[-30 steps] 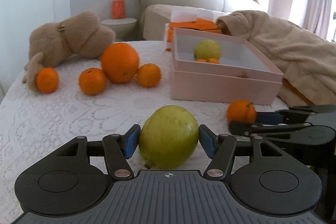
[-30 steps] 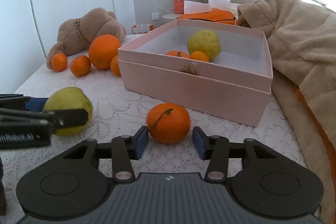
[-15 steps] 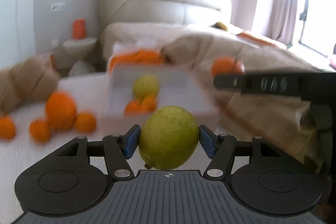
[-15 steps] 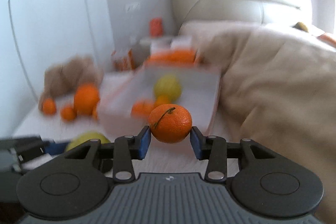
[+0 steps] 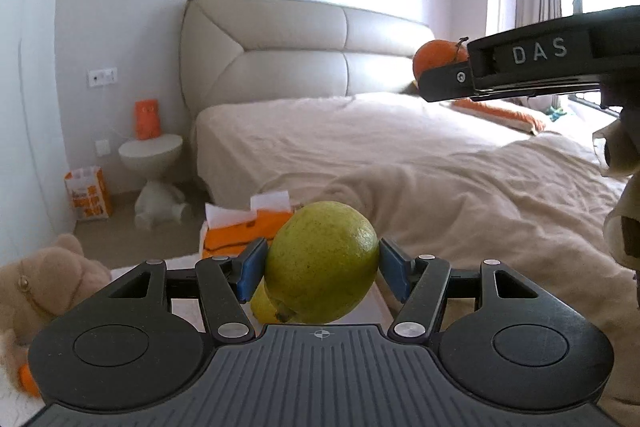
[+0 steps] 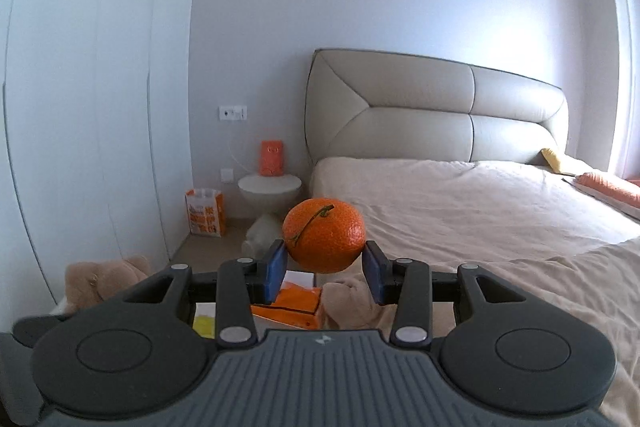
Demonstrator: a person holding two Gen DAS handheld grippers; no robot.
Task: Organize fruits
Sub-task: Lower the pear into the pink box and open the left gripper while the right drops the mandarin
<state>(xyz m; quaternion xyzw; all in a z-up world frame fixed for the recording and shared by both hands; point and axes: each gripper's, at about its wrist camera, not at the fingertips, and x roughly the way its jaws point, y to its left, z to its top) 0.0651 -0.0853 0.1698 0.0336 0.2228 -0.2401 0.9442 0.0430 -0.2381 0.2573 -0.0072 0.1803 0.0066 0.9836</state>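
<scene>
The left gripper (image 5: 322, 277) squeezes a round green-yellow fruit (image 5: 320, 263) between its blue pads. The right gripper (image 6: 325, 265) pinches a small orange mandarin (image 6: 324, 235), both lifted high, probably for carrying.

The left hand-held gripper (image 5: 320, 267) hides most of a second yellow-green fruit (image 5: 262, 307) below the green fruit (image 5: 320, 263) it clamps; only a sliver shows. An orange fruit (image 5: 29, 381) below the plush toy (image 5: 44, 283) is mostly covered by the same body. Beside the headboard (image 5: 300, 47), the mandarin (image 5: 438, 59) is half hidden by the right hand-held gripper (image 5: 444, 83), whose far side cannot be seen there. In the right wrist view, a yellow patch (image 6: 205, 325) below the plush toy (image 6: 104, 277) is too covered to identify, and print on the paper bag (image 6: 204, 213) is illegible.
</scene>
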